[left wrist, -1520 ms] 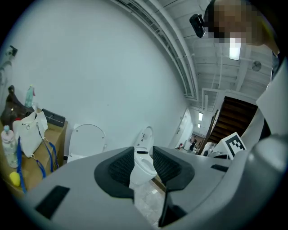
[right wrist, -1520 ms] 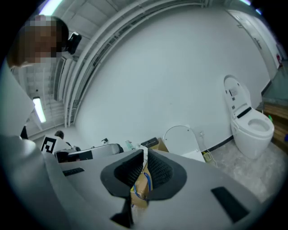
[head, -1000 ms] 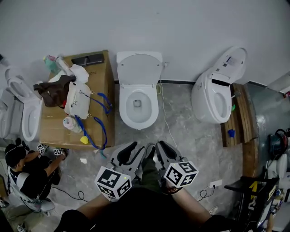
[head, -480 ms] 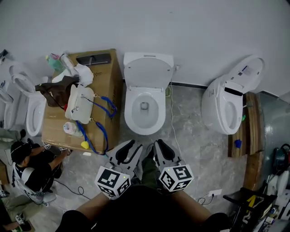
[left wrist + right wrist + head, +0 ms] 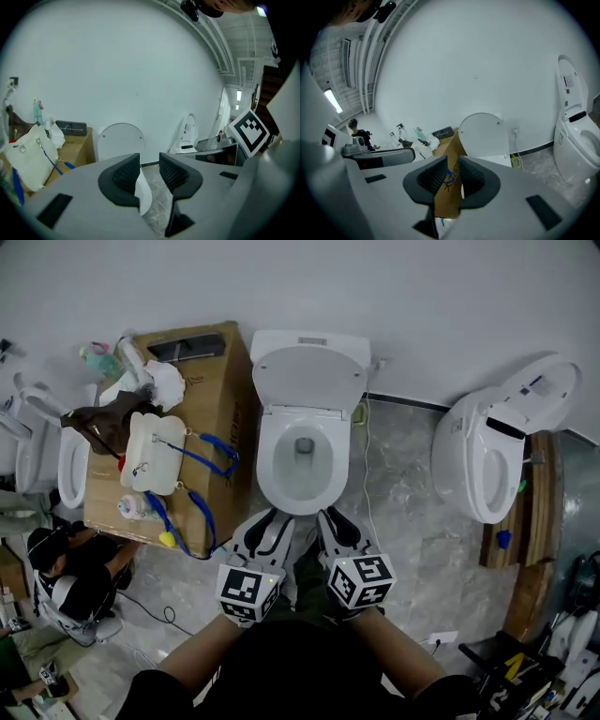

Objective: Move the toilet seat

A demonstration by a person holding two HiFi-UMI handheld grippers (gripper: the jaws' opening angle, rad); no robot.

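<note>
The toilet (image 5: 302, 465) sits at the centre of the head view against the wall, its lid (image 5: 309, 376) standing upright. The toilet seat (image 5: 266, 460) appears to lie down on the bowl rim. Just below the bowl's front edge, the left gripper (image 5: 270, 524) and the right gripper (image 5: 335, 523) are held side by side. Each has its jaws a little apart with nothing between them. A cardboard box (image 5: 221, 395) stands just left of the toilet with a white bag (image 5: 150, 451) on top. A second toilet (image 5: 487, 460) is at the right, and a crouching person (image 5: 70, 577) is at the lower left.
</note>
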